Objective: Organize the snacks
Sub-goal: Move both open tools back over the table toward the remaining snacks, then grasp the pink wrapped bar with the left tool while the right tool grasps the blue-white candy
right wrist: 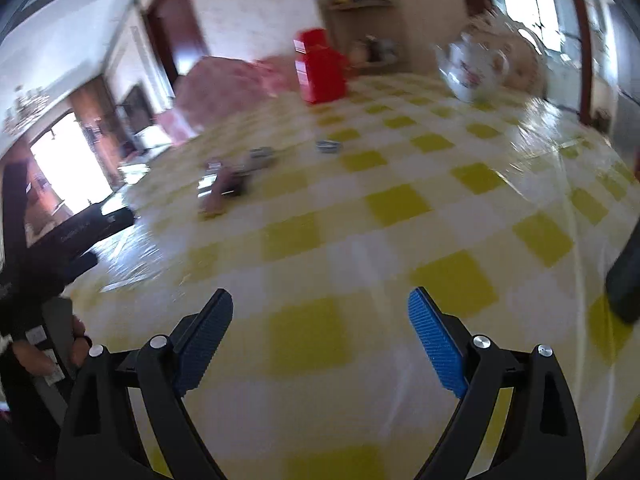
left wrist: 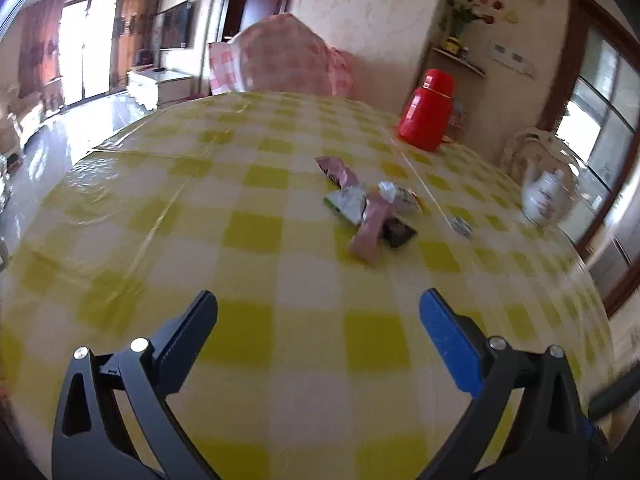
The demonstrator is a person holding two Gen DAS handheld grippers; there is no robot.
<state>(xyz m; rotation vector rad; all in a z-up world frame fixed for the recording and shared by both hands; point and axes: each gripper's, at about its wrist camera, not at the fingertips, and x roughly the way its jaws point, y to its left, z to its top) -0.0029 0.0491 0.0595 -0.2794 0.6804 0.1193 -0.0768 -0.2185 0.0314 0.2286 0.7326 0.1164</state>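
Left gripper (left wrist: 318, 304) above table (left wrist: 168, 216), fingers spread wide, nothing held. Right gripper (right wrist: 320, 304) likewise wide, nothing held. Snack packets (left wrist: 370, 208) heaped mid-table, toward far edge; long pink packet (left wrist: 370, 234) lying across heap. Small packet (left wrist: 460, 226) apart, just right of heap. Red thermos (left wrist: 426, 114) near far edge. White teapot (left wrist: 546, 196) by right edge.

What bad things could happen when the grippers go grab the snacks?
1. The snack packets lie overlapping in a pile, so a gripper might pinch two at once or knock the others askew.
2. One small packet lies apart from the pile and could get missed.
3. The red thermos and white teapot stand beyond the snacks; a long reach might bump them. Both the left gripper and right gripper are open and empty.
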